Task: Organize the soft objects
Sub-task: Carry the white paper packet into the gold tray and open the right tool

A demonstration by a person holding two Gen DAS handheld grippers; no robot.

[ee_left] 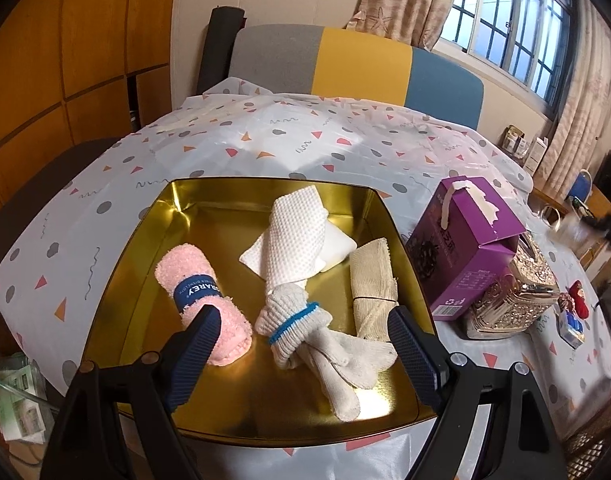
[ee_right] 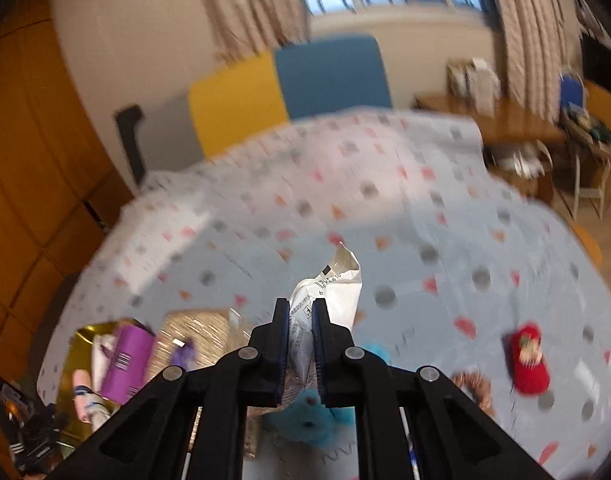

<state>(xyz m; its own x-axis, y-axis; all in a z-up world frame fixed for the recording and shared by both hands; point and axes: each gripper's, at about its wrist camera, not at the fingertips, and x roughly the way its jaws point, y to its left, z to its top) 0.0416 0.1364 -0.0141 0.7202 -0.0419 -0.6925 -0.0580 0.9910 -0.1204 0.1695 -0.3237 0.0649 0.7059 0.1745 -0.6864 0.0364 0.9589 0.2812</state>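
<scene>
In the left wrist view a gold tin tray (ee_left: 193, 216) holds a rolled pink towel with a blue band (ee_left: 203, 294), a white dotted cloth (ee_left: 293, 236), a grey sock bundle with a blue stripe (ee_left: 309, 332) and a beige rolled cloth (ee_left: 375, 284). My left gripper (ee_left: 305, 340) is open and empty, its fingers either side of the sock bundle, just above it. In the blurred right wrist view my right gripper (ee_right: 300, 312) is shut on a white printed packet (ee_right: 337, 288), held above the table. A blue plush thing (ee_right: 309, 420) lies below it.
A purple box (ee_left: 461, 248) and a sparkly gold tissue box (ee_left: 517, 296) stand right of the tray. A red soft toy (ee_right: 529, 360) and a brown ring (ee_right: 473, 388) lie on the patterned tablecloth (ee_right: 385, 208). A colourful chair back (ee_left: 357, 60) is behind the table.
</scene>
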